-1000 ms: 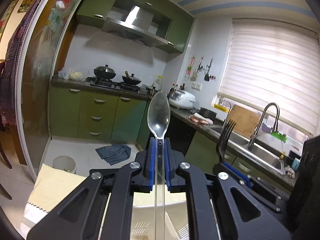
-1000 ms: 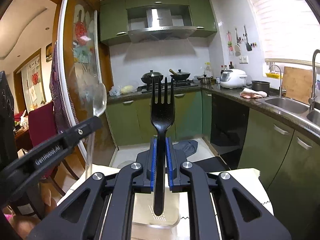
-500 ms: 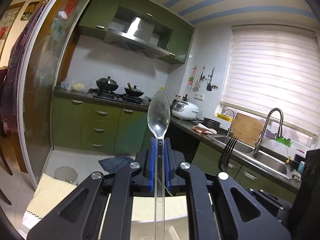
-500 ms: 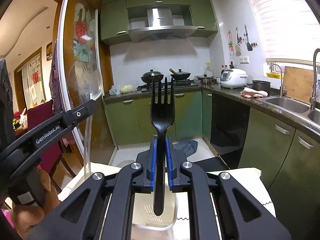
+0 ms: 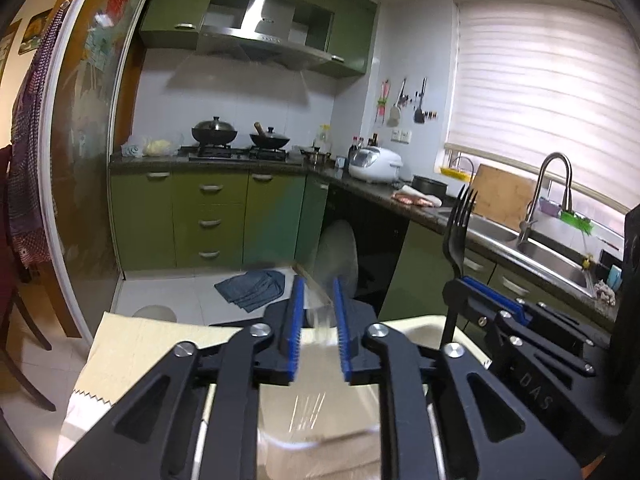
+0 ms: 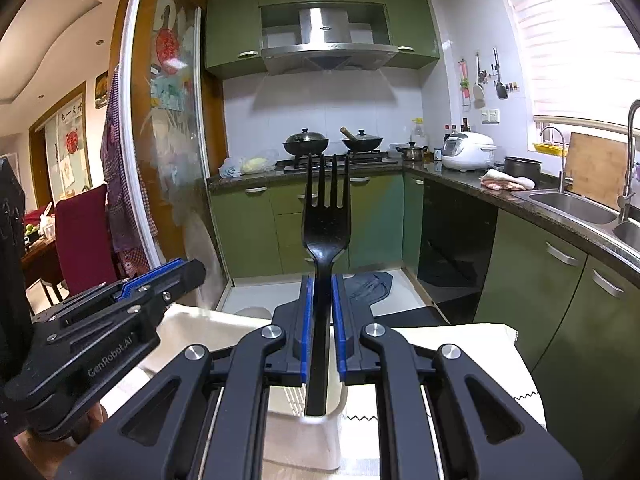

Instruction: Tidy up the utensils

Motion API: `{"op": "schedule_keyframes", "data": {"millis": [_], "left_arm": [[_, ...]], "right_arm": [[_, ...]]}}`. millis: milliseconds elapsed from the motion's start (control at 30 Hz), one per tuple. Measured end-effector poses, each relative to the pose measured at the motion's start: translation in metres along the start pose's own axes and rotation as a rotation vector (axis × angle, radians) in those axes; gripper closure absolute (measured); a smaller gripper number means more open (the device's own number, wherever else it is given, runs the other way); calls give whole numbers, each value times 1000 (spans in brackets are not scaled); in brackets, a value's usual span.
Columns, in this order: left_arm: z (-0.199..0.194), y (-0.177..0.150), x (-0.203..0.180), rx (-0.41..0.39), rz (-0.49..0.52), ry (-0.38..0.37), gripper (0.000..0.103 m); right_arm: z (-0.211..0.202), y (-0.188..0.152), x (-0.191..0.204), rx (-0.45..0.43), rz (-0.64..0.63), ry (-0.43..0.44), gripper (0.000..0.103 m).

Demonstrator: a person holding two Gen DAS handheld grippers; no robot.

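Note:
My left gripper (image 5: 316,336) is open. A clear plastic spoon (image 5: 334,258) is blurred between its blue pads, loose and dropping toward the white utensil holder (image 5: 320,440) below. My right gripper (image 6: 320,320) is shut on a black plastic fork (image 6: 326,216), held upright with its tines up and its handle end just over the white holder (image 6: 304,432). The fork (image 5: 458,232) and right gripper (image 5: 492,312) show at the right of the left wrist view. The left gripper (image 6: 160,280) shows at the left of the right wrist view.
A cream cloth (image 6: 480,344) covers the table under the holder. Behind are green kitchen cabinets (image 6: 256,224), a stove with pans (image 6: 332,144), a sink counter (image 6: 568,200) on the right and a glass door (image 6: 168,160) on the left.
My left gripper has opened and let go of the clear spoon, which has slipped down between the pads. The right gripper still holds the fork in the same spot.

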State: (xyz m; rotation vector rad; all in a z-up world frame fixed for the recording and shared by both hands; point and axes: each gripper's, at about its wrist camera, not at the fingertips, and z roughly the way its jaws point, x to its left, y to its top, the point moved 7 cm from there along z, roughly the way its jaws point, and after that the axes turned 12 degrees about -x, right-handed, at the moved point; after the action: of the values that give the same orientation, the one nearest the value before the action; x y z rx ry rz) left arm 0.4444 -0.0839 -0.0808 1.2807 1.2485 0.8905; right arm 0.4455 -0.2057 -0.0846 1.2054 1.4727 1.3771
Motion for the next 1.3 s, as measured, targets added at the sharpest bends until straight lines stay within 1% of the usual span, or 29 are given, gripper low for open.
{"op": "schedule_keyframes", "data": {"millis": [67, 100, 200, 233, 333, 367, 400, 433, 467, 533, 567, 600, 633, 667, 700, 733, 767, 800, 833, 867, 900, 933, 967, 1000, 1033, 1067, 1167, 1233, 1300], "left_arm": [[-5, -3, 0, 5, 9, 0, 80], [-8, -4, -1, 6, 17, 0, 80], [-13, -8, 0, 19, 20, 5, 80], [-13, -8, 2, 23, 16, 6, 80], [-20, -4, 5, 27, 1, 9, 80], [-22, -2, 4, 30, 2, 9, 75], [-26, 1, 3, 35, 3, 10, 72], [-30, 4, 1, 38, 1, 9, 63], [-36, 7, 1, 37, -4, 7, 57], [-52, 14, 0, 54, 8, 19, 55], [-59, 14, 0, 83, 22, 29, 49], [-65, 11, 0, 121, 35, 35, 43], [-73, 6, 1, 173, 54, 48, 28], [-81, -3, 3, 233, 77, 68, 21], [-87, -12, 5, 282, 97, 80, 20], [-93, -23, 7, 338, 117, 86, 20], [-99, -38, 8, 405, 140, 88, 20], [-106, -58, 12, 492, 160, 97, 20], [-111, -73, 16, 556, 154, 104, 21], [-115, -90, 20, 623, 134, 101, 33], [-118, -103, 23, 680, 117, 101, 41], [-120, -116, 26, 738, 90, 99, 51], [-122, -132, 30, 810, 44, 101, 55], [-123, -141, 30, 844, 23, 107, 57], [-123, -151, 30, 876, 7, 109, 62], [-122, -158, 28, 896, 5, 104, 65], [-120, -175, 19, 922, 7, 99, 65], [-117, -178, 11, 929, 10, 104, 65], [-113, -179, 6, 928, 34, 110, 65]], "right_arm": [[-4, -3, 1, 5, -4, 5, 92], [-7, -4, 2, 8, -7, 7, 89], [-9, -7, 4, 26, -14, 13, 75], [-11, -8, 4, 28, -11, 15, 73], [-18, -6, 5, 25, -15, 15, 72], [-22, -5, 5, 24, -14, 15, 70], [-26, -3, 5, 21, -8, 16, 65], [-34, -1, 5, 40, 8, 27, 61], [-43, 4, 5, 32, 12, 32, 59], [-60, 11, 5, 30, 4, 28, 53], [-71, 13, 3, 43, 1, 27, 51], [-78, 12, 2, 60, -2, 30, 45], [-90, 8, 0, 106, -18, 34, 38], [-97, 4, -3, 133, -31, 32, 35], [-105, -2, -6, 165, -43, 30, 30], [-116, -10, -11, 206, -54, 33, 27], [-125, -17, -17, 238, -59, 29, 27], [-135, -24, -26, 275, -61, 13, 27], [-142, -28, -33, 292, -58, 4, 27], [-151, -33, -42, 315, -51, -11, 27], [-159, -36, -52, 337, -44, -30, 27], [-164, -39, -59, 350, -38, -42, 27], [-171, -42, -67, 363, -30, -54, 27], [-175, -44, -73, 368, -22, -61, 27], [-181, -46, -80, 374, -13, -70, 27], [-186, -47, -86, 380, -6, -77, 27], [-197, -52, -94, 387, 7, -75, 27], [-201, -53, -95, 392, 9, -70, 27], [-200, -52, -93, 397, 13, -64, 27]]}}
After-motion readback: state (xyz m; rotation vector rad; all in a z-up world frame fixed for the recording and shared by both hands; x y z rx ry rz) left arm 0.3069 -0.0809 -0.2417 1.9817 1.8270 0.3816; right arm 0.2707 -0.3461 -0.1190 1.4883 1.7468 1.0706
